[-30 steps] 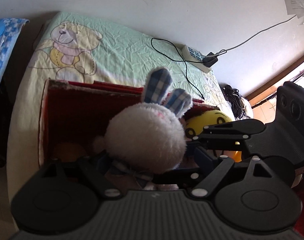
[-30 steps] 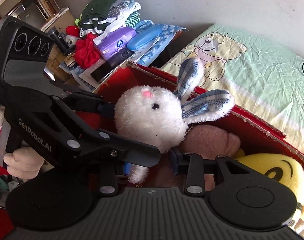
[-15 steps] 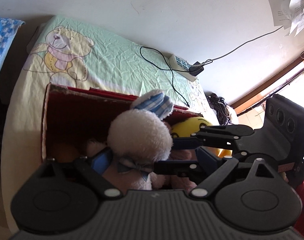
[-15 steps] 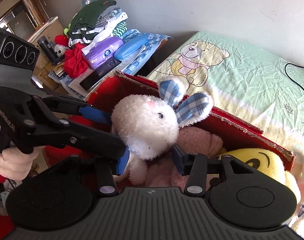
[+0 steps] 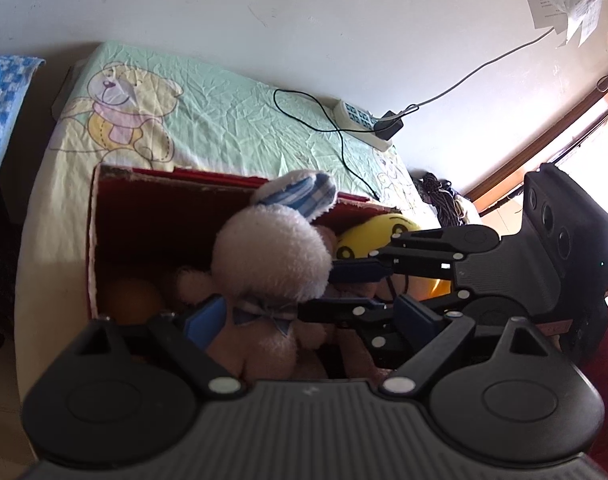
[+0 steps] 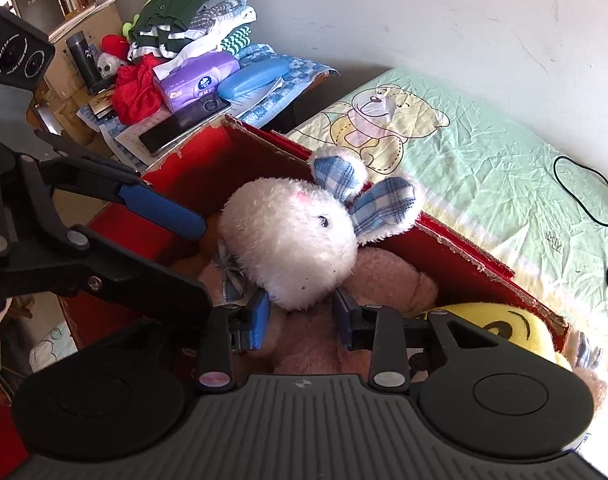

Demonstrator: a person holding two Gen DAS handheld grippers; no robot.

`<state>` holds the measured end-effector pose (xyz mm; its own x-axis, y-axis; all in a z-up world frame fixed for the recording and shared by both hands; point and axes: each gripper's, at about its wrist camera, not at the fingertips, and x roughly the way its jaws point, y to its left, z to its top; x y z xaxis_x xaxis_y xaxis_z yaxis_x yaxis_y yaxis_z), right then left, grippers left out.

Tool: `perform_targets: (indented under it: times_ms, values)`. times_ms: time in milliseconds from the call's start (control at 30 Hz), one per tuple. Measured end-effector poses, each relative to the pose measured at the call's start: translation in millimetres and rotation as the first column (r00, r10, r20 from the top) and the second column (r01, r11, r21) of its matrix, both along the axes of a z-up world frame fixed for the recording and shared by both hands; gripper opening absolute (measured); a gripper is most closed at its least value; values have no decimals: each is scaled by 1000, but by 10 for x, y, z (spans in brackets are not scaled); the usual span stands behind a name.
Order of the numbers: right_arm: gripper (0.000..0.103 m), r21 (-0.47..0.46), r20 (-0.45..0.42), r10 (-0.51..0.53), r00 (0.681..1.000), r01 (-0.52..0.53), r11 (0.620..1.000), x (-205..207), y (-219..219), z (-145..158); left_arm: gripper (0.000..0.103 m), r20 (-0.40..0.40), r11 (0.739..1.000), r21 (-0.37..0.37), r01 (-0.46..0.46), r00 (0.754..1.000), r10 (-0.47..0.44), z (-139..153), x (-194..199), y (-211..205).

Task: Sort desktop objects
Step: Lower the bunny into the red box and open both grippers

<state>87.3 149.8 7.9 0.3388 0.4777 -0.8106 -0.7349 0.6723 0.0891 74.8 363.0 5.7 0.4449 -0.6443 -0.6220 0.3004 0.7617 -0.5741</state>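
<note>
Plush rabbit (image 6: 292,240), white with blue checked ears, sits in the open red box (image 6: 208,160) on top of a pink soft toy (image 6: 387,280), its head above the box rim. The right gripper (image 6: 302,314) reaches in under the rabbit's head with its blue pads spread apart on either side, open and not pinching the plush. The left gripper (image 5: 304,316) is also spread wide around the rabbit's body, its blue pads clear of the fur on both sides as far as the view shows. A yellow smiley cushion (image 5: 377,236) lies at the far end of the box, just beside the rabbit. The box rests on a bed with a pale green bear-print sheet (image 5: 224,112), where a power strip (image 5: 359,122) and black cable lie near the wall.
</note>
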Motion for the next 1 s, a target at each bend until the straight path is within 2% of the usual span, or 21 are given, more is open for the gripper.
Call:
perform_targets:
  times_ms: [100, 200, 267, 300, 367, 433, 567, 767, 933, 1000]
  values:
    - [35, 38, 11, 4, 1000, -4, 999, -16, -88, 40, 91, 25, 1000, 4, -10, 1000, 10, 45, -79, 40]
    - [35, 89, 10, -23, 1000, 22, 996, -35, -229, 100, 92, 61, 999, 40, -18, 998, 16, 98, -178, 47]
    - [32, 123, 1, -53, 999, 53, 991, -25, -319, 142, 92, 72, 998, 66, -12, 997, 7, 109, -228, 22]
    - [26, 140, -6, -68, 998, 68, 988, -11, -354, 157, 92, 72, 997, 82, -7, 997, 1, 105, -239, -8]
    - [21, 189, -35, -116, 993, 121, 975, 40, -404, 175, 92, 69, 991, 136, 6, 998, -16, 77, -241, -103]
    - [16, 196, -63, -153, 986, 163, 967, 95, -380, 145, 92, 67, 980, 200, 16, 997, -30, 31, -228, -224]
    - [14, 169, -76, -184, 980, 194, 966, 121, -239, 54, 91, 50, 961, 273, 44, 997, -60, -52, -203, -391]
    - [14, 140, -85, -181, 980, 191, 972, 134, -170, -28, 92, 26, 955, 290, 62, 997, -72, -154, -196, -459]
    - [14, 194, -96, -194, 976, 209, 958, 151, -265, -1, 92, 16, 959, 279, 50, 998, -57, -169, -183, -455]
    - [14, 175, -84, -199, 976, 211, 962, 137, -252, -3, 92, 14, 960, 278, 39, 999, -44, -160, -184, -462]
